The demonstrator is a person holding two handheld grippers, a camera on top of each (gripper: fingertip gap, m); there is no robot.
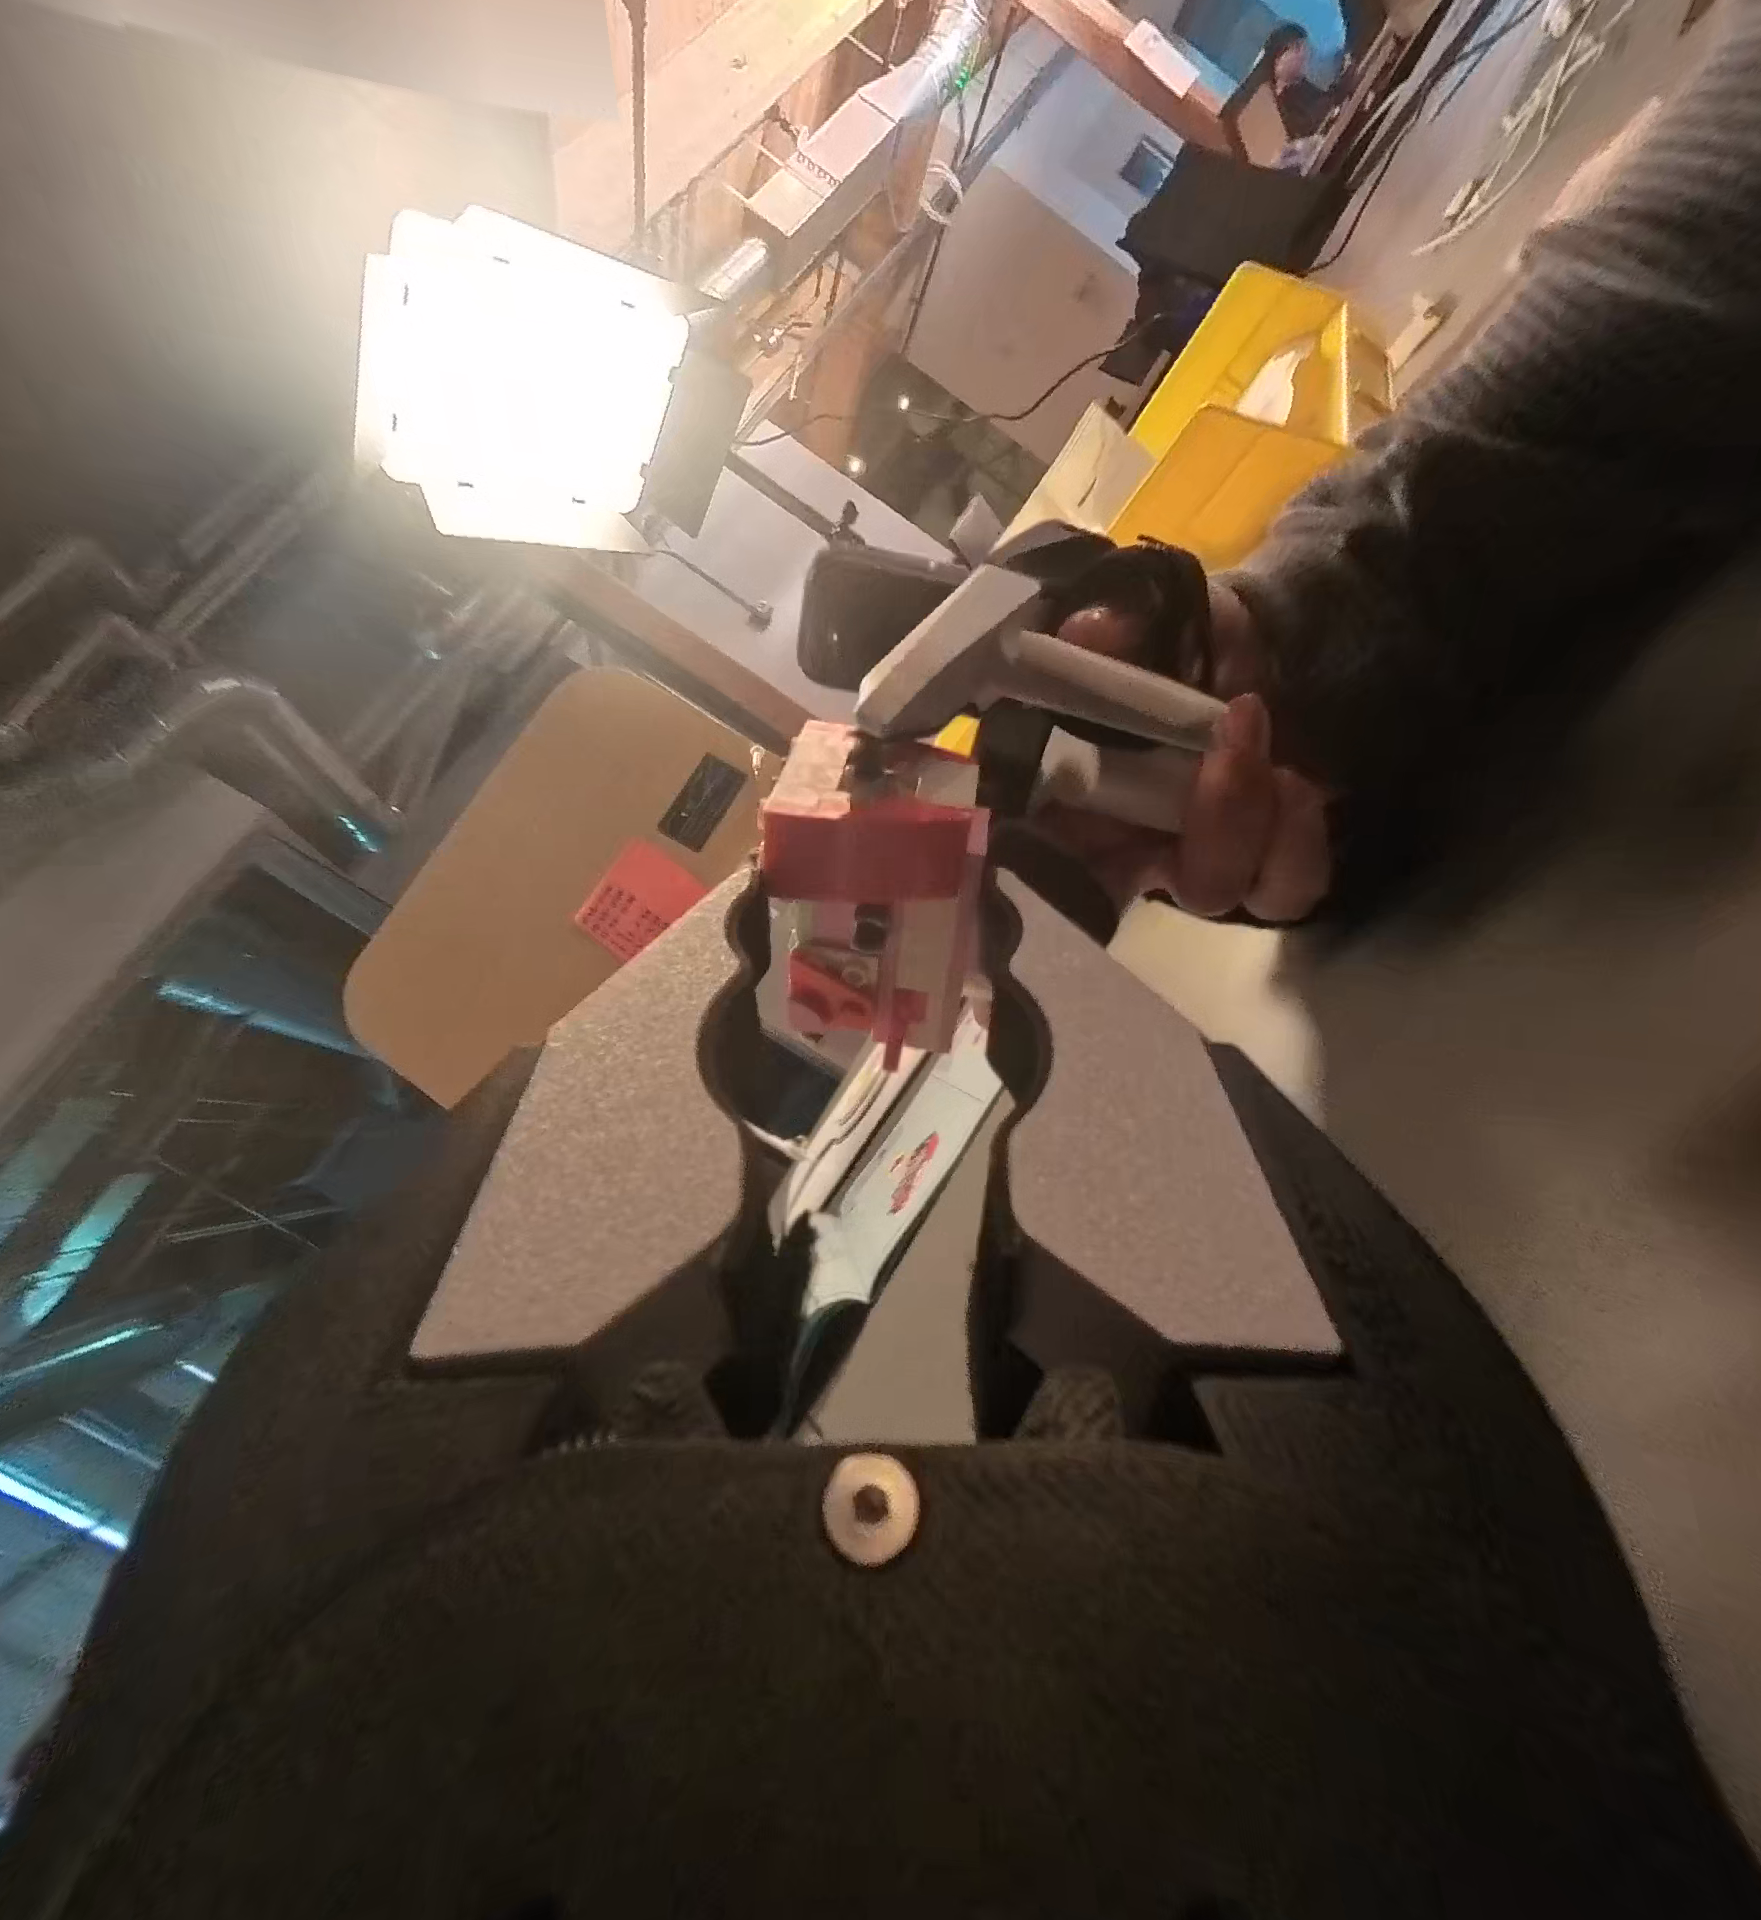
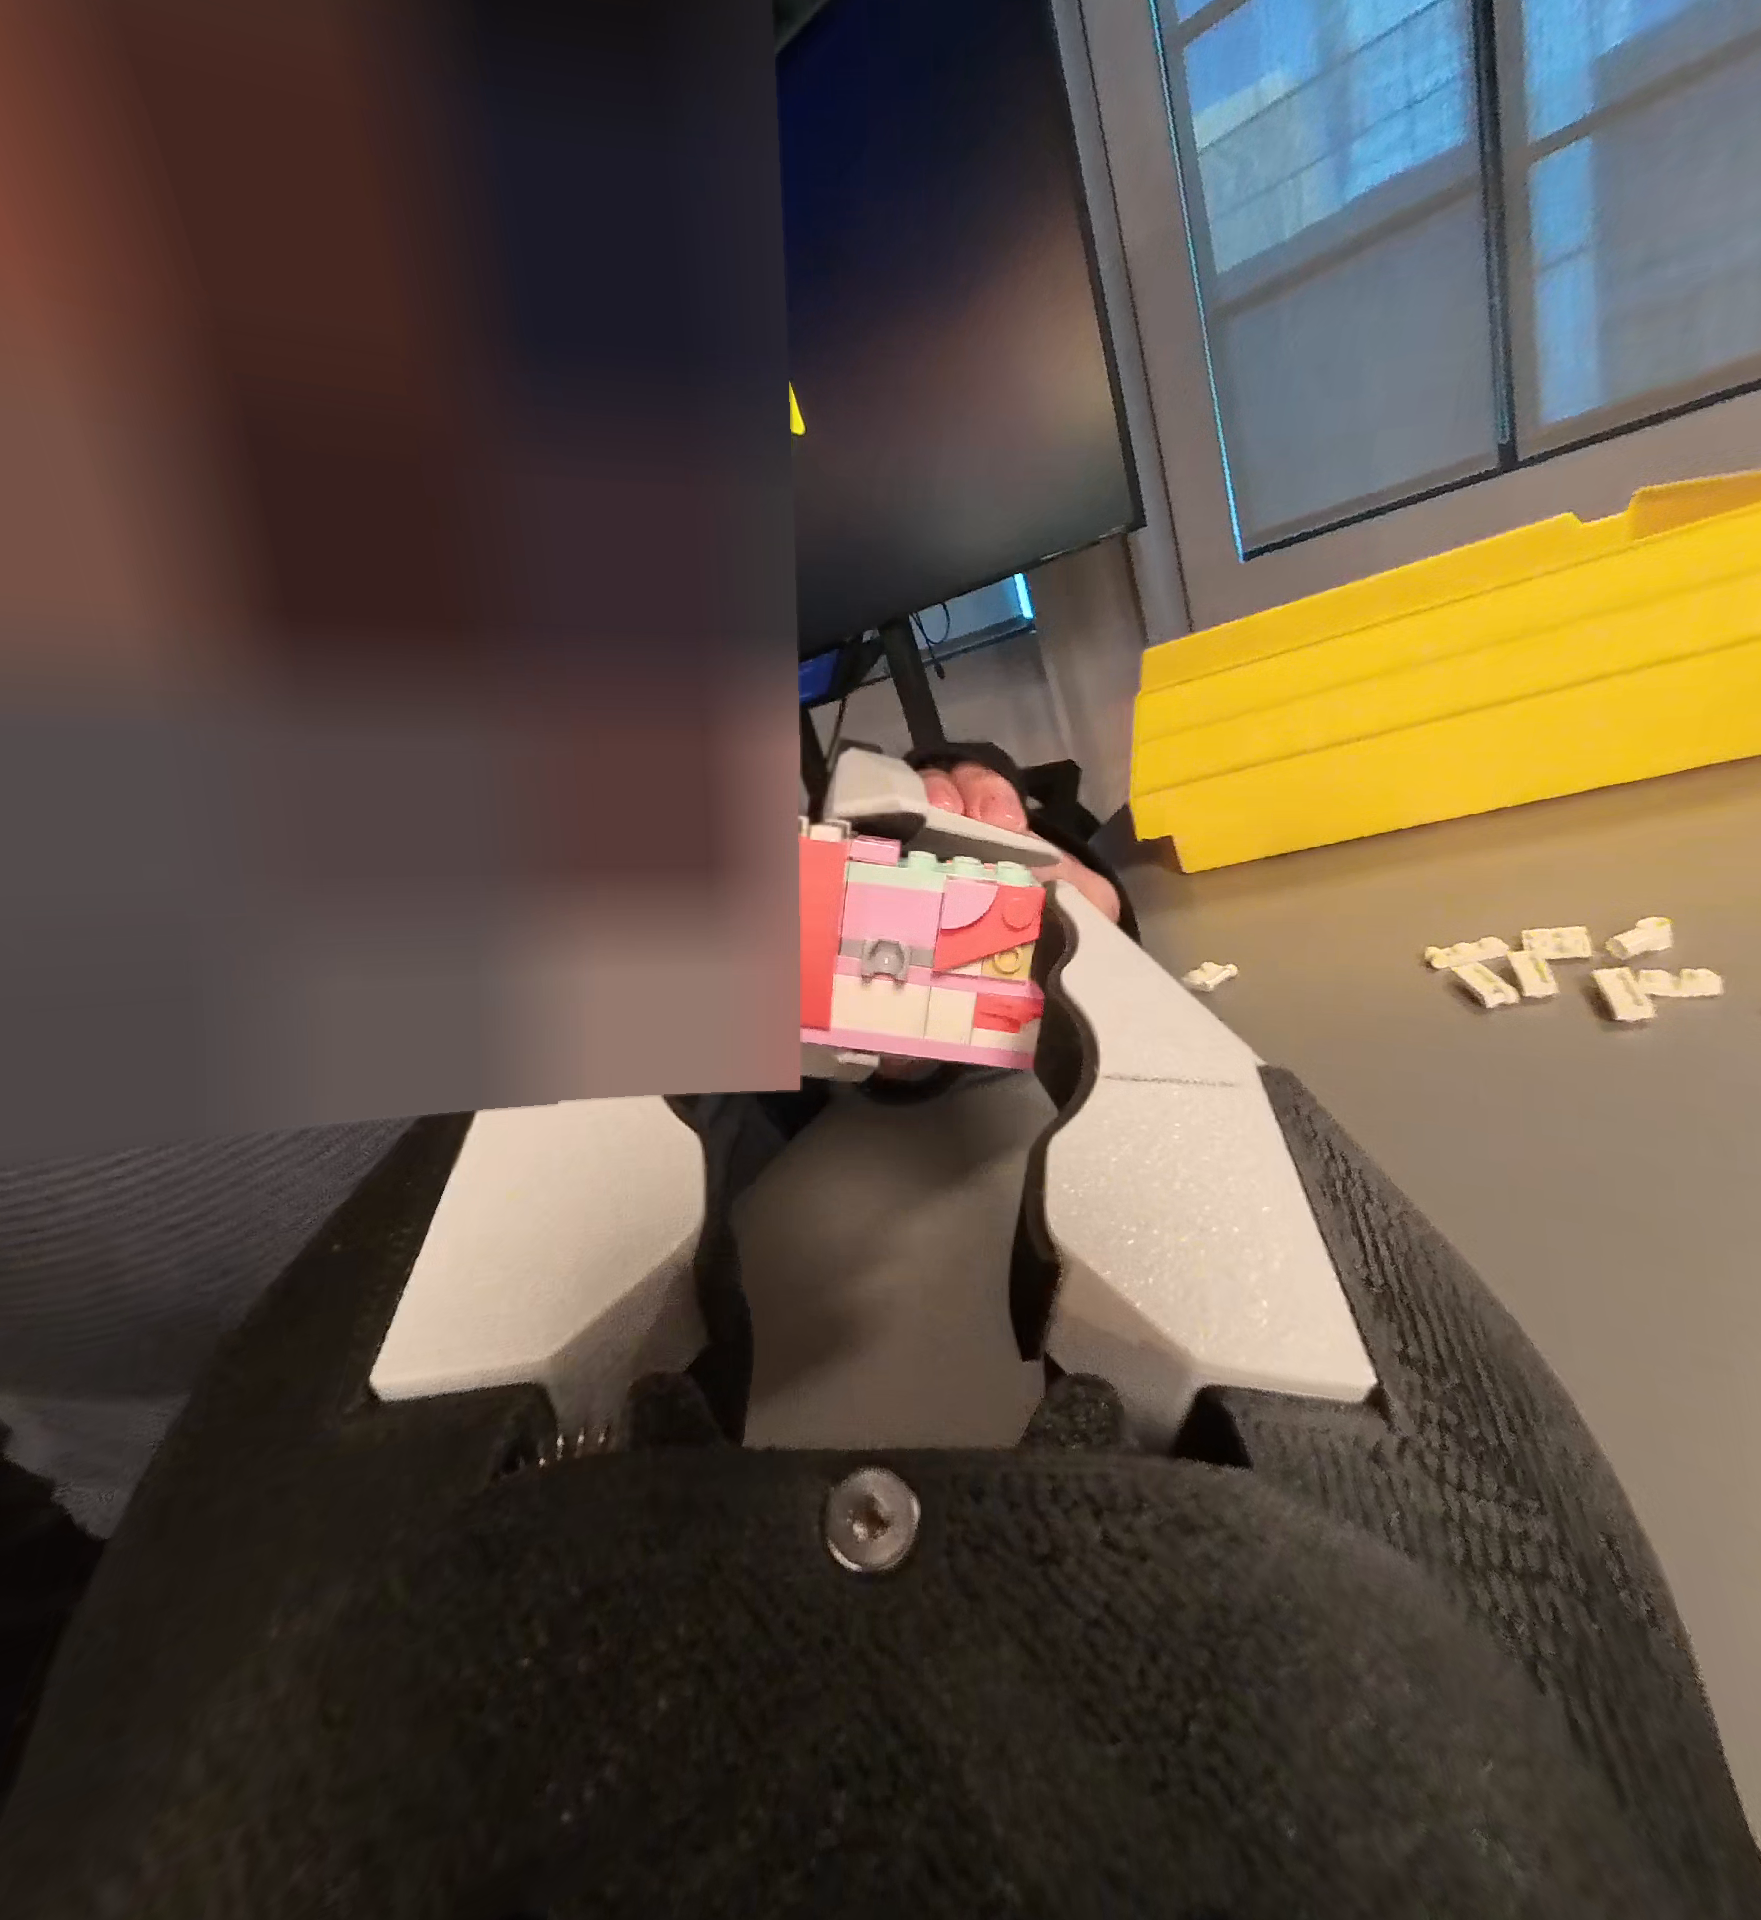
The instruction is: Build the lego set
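While the left gripper (image 1: 871, 935) clamps the pink-and-red toy-brick block (image 1: 871, 862), mid-frame, right gripper (image 2: 917, 987) pinches its end; opposing pulls could split bricks.

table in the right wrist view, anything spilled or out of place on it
Yes: small white brick pieces lie scattered loose on the grey table, in front of the yellow bin, not inside it. One piece lies apart from the cluster. No damage shows.

Left claw (image 1: 876, 914) clamped; right claw (image 2: 917, 977) spread, apparently not gripping.
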